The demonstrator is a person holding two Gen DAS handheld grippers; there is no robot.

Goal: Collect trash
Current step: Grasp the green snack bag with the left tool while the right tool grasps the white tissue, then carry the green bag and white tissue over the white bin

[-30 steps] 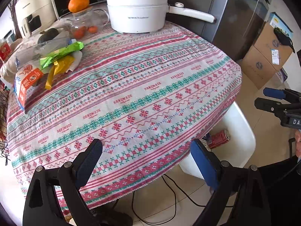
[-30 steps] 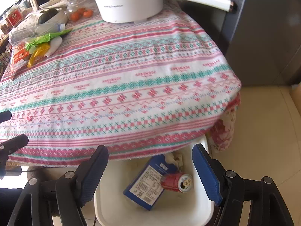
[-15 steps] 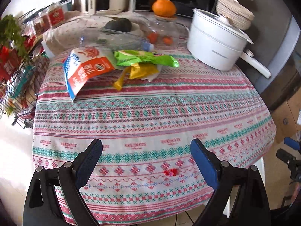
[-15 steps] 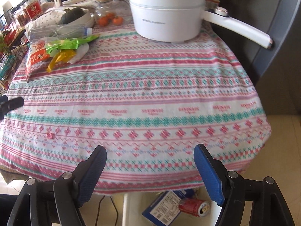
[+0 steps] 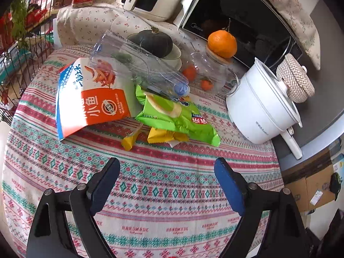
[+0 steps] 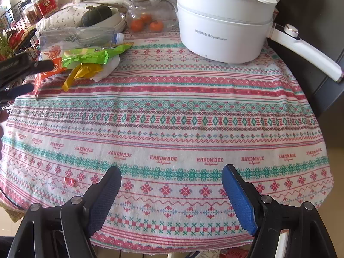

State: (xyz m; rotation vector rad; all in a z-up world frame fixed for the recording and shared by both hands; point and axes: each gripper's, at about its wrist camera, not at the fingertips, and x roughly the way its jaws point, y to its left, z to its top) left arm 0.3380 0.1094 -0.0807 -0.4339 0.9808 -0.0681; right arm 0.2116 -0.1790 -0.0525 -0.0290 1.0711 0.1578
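A heap of trash lies at the far left of the patterned tablecloth [image 5: 163, 185]: an orange and blue snack bag [image 5: 92, 101], a green wrapper [image 5: 176, 116], a yellow wrapper [image 5: 163, 136] and an empty clear plastic bottle [image 5: 137, 66]. My left gripper [image 5: 166, 167] hovers just short of the heap, its jaws closing with nothing between them. In the right wrist view the same green wrapper [image 6: 90, 56] and bottle [image 6: 79, 35] lie far off at upper left. My right gripper [image 6: 171, 177] is open above the table's near edge, empty. A small red scrap [image 6: 70, 181] lies near it.
A white electric pot [image 6: 223, 21] with a long handle stands at the back right. A glass jar [image 6: 150, 15] with small oranges, an orange [image 5: 222, 43] on its lid, a dark squash [image 5: 153, 42] in a bowl, a microwave [image 5: 240, 17] and a wire rack [image 5: 19, 43] crowd the back.
Both grippers have swung from the table's edge and the white bin below it toward the trash heap. The left one has rolled and come close to the wrappers, its jaws a little narrower.
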